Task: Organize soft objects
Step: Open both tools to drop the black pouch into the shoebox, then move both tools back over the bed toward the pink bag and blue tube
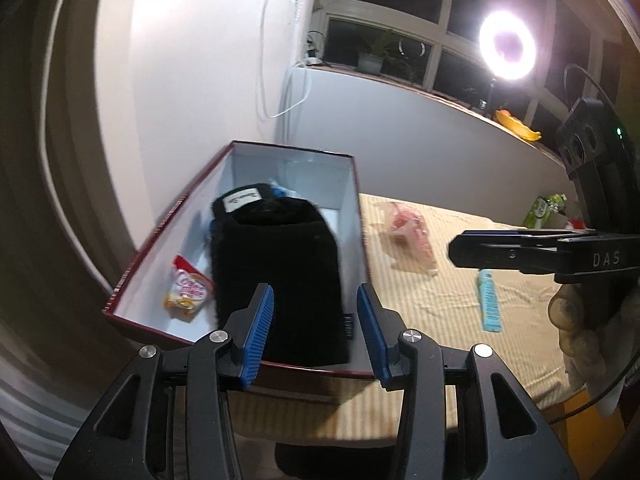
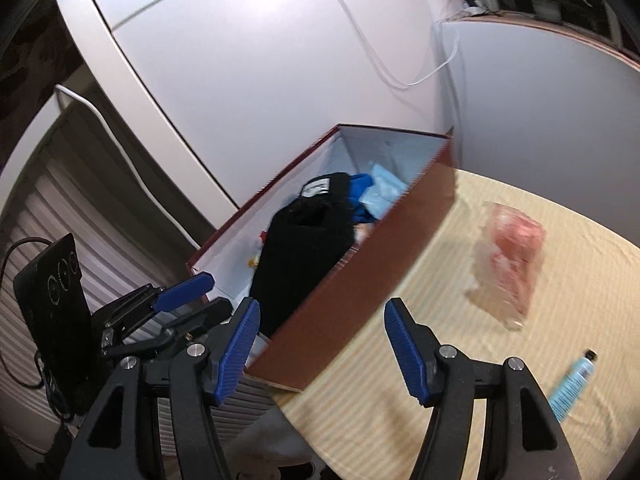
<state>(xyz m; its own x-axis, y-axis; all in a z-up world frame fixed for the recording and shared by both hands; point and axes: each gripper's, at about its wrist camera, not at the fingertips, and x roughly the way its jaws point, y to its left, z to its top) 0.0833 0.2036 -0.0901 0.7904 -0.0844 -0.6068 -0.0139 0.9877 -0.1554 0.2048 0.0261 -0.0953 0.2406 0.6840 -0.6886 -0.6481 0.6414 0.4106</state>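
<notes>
A dark red box with a white inside stands at the table's left end; it also shows in the right wrist view. A black knit hat with a white label lies in it, over blue and pale blue soft items. A snack packet lies in the box's near left corner. My left gripper is open and empty, just above the hat's near end. My right gripper is open and empty over the box's near corner; from the left wrist view it shows side-on at right.
A clear bag with pink contents and a light blue tube lie on the yellow striped tablecloth to the right of the box. A bright ring light and a green tissue pack stand at the far right.
</notes>
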